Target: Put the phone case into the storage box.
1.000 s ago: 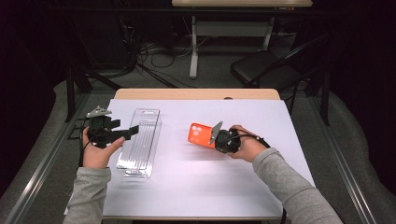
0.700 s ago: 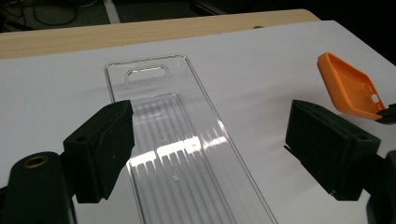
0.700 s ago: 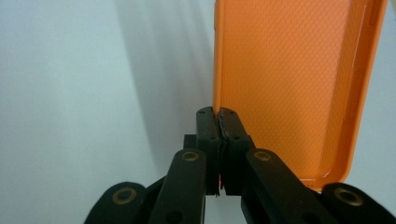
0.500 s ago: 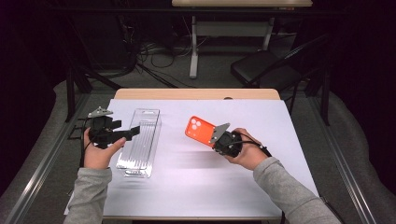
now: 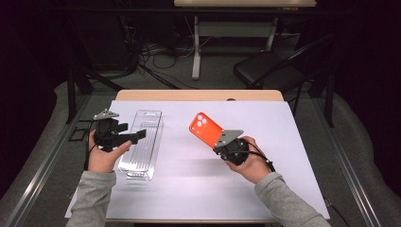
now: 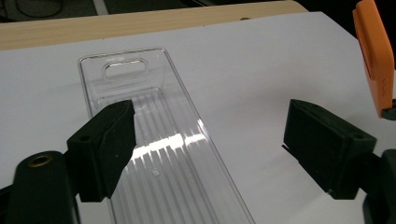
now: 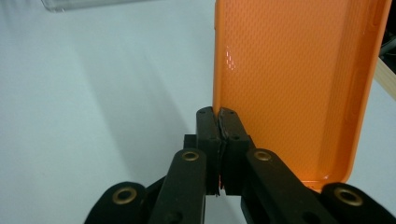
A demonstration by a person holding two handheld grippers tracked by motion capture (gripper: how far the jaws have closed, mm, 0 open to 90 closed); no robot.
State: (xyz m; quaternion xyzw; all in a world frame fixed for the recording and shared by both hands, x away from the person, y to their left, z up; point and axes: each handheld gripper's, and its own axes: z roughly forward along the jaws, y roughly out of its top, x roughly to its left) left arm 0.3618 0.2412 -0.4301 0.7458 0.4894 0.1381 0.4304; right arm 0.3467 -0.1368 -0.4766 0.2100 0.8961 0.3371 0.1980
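While unlabelled | orange phone case (image 5: pixel 206 130) pinched by right gripper (image 5: pixel 221 141) | tilted

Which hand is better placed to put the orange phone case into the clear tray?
Right. The right tongs are shut on the orange phone case, lifted off the table; the left tongs hang open over the clear tray.

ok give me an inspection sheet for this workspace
surface: white sheet over a wooden table
job's things: orange phone case lifted and tilted; clear tray flat on the sheet
clutter: nothing seen
grippers: right tool shut on the case's edge; left tool open above the tray, jaws just closing a little, nothing gripped
cables: tangle on the floor behind the table
surroundings: dark room, black chair, table leg
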